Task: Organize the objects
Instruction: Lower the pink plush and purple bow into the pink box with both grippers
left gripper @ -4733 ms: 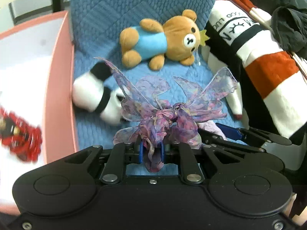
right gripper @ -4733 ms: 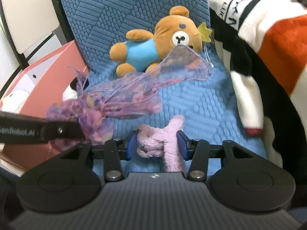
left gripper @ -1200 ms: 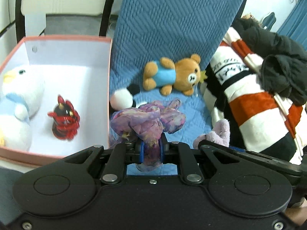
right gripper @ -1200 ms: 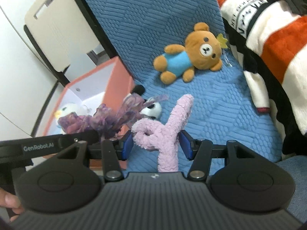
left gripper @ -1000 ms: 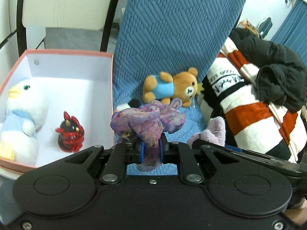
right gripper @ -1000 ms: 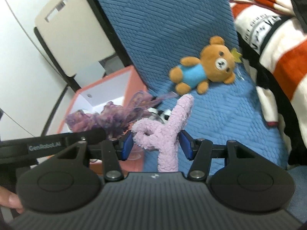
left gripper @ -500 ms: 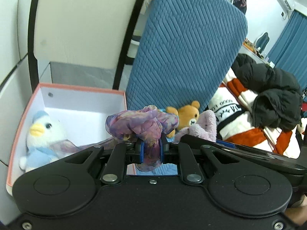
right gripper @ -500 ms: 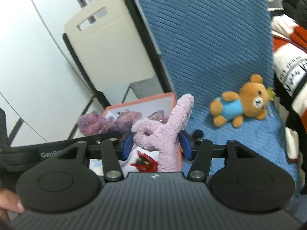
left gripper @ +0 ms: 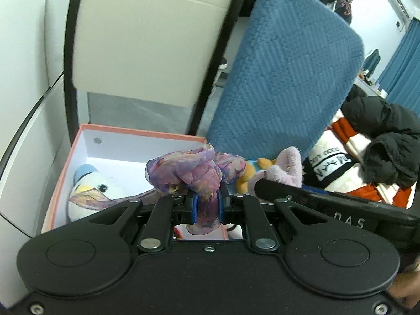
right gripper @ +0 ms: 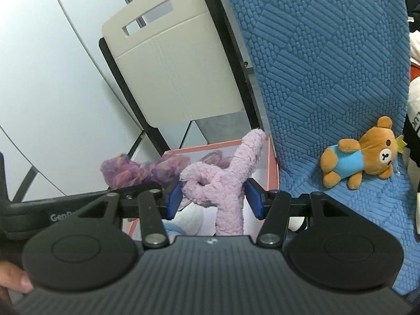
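Note:
My left gripper (left gripper: 207, 204) is shut on a sheer purple ribbon bow (left gripper: 194, 173), held above the near edge of the pink box (left gripper: 141, 134). A white penguin plush (left gripper: 89, 191) lies in the box. My right gripper (right gripper: 214, 199) is shut on a fuzzy pink plush piece (right gripper: 225, 181), held above the box's (right gripper: 273, 168) right side; it also shows in the left wrist view (left gripper: 286, 168). The bow shows in the right wrist view (right gripper: 139, 172). A brown bear plush in a blue shirt (right gripper: 359, 155) lies on the blue seat (right gripper: 341, 204).
A blue quilted chair back (left gripper: 286, 78) rises behind the bear. A cream folding chair (right gripper: 173, 63) stands behind the box. Striped red, white and black clothing (left gripper: 338, 168) and a black jacket (left gripper: 383, 139) lie at the right.
Both grippers have risen and swung left toward the box with their loads. The bow's tail now hangs over the penguin. The red toy in the box is out of sight.

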Demonstrator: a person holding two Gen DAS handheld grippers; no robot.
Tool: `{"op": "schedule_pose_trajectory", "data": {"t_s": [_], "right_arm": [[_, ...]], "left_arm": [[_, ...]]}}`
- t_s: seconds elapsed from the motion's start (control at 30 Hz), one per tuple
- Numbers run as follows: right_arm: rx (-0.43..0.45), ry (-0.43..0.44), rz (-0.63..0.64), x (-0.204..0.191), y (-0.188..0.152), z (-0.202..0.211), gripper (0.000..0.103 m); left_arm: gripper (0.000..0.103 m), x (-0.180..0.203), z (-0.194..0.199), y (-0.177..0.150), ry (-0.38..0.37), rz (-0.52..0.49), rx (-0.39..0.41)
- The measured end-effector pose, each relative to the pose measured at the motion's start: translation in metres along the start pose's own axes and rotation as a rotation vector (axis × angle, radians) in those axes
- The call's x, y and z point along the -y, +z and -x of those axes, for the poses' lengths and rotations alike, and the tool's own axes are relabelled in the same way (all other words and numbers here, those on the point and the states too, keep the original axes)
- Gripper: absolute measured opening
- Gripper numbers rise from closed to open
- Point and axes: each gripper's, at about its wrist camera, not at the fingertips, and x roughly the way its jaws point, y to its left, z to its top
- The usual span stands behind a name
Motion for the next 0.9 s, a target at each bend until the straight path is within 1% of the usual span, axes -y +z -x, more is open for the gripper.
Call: {"op": "schedule_pose_trajectory", "data": {"t_s": [0.07, 0.13, 0.33, 0.43, 0.5, 0.67, 0.77, 0.9], "right_arm": [[-0.015, -0.007, 0.004, -0.001, -0.003, -0.011, 0.055], [-0.038, -0.017, -0.003, -0.001, -0.007, -0.021, 0.055], [-0.113, -0.047, -0.027, 0.003, -0.024, -0.062, 0.055], [-0.157, -0.055, -0.035, 0.006, -0.035, -0.085, 0.055], [-0.185, -0.056, -0.03, 0.005, -0.044, -0.097, 0.055], [-0.238, -0.075, -0.028, 0.003, -0.062, -0.12, 0.055], [-0.246, -0.099, -0.013, 0.002, -0.067, -0.127, 0.055], [-0.254, -0.097, -0.027, 0.003, -0.069, -0.129, 0.056]], "left_arm": [[0.013, -0.012, -0.007, -0.004, 0.013, 0.017, -0.02], [0.013, -0.025, -0.014, -0.009, 0.01, 0.031, -0.037], [0.013, -0.062, -0.045, -0.03, 0.03, 0.049, -0.129], [0.013, -0.075, -0.059, -0.042, 0.068, 0.044, -0.162], [0.013, -0.084, -0.067, -0.049, 0.074, 0.055, -0.189], [0.014, -0.095, -0.083, -0.067, 0.061, 0.06, -0.257], [0.014, -0.1, -0.088, -0.072, 0.059, 0.067, -0.276], [0.014, -0.101, -0.089, -0.072, 0.063, 0.062, -0.273]]}}
